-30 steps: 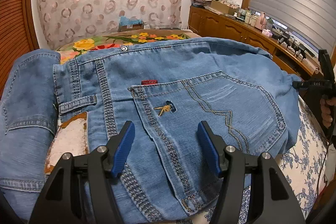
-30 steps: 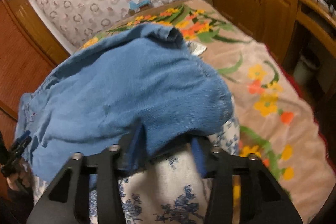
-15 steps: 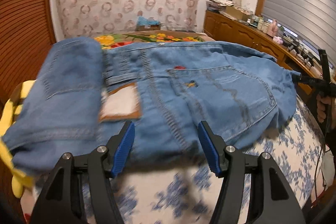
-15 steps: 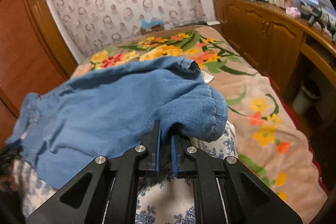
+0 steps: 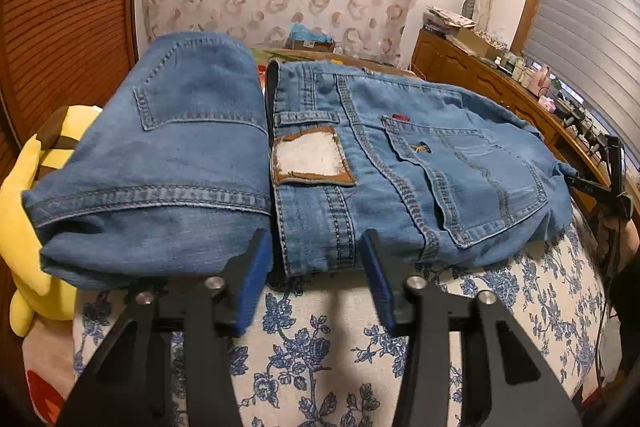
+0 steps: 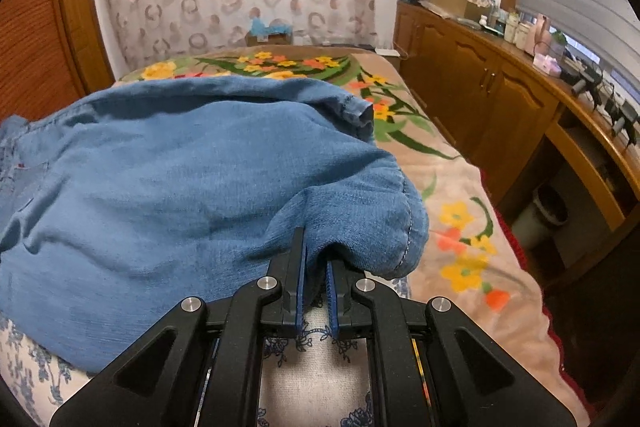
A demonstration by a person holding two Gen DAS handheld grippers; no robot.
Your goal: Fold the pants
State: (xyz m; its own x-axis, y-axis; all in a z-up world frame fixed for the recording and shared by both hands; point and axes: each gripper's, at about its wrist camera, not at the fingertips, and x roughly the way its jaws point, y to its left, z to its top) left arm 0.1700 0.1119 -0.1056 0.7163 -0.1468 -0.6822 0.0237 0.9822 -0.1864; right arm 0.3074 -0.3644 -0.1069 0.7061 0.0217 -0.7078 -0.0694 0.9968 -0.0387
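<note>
While the jeans [image 5: 400, 163] lie folded across the middle of the left wrist frame on a blue-flowered cover [image 5: 320, 351], the left gripper [image 5: 316, 279] at the lower centre stands released, its jaws having just been closing, with the near edge of the denim between them but not pinched. At the lower centre of the right wrist frame the right gripper [image 6: 316, 291] is clenched on a fold of the jeans [image 6: 160, 187]. A yellow soft toy [image 5: 24, 227] sits at the left edge, beside the bed's flowered blanket [image 6: 460, 227]
</note>
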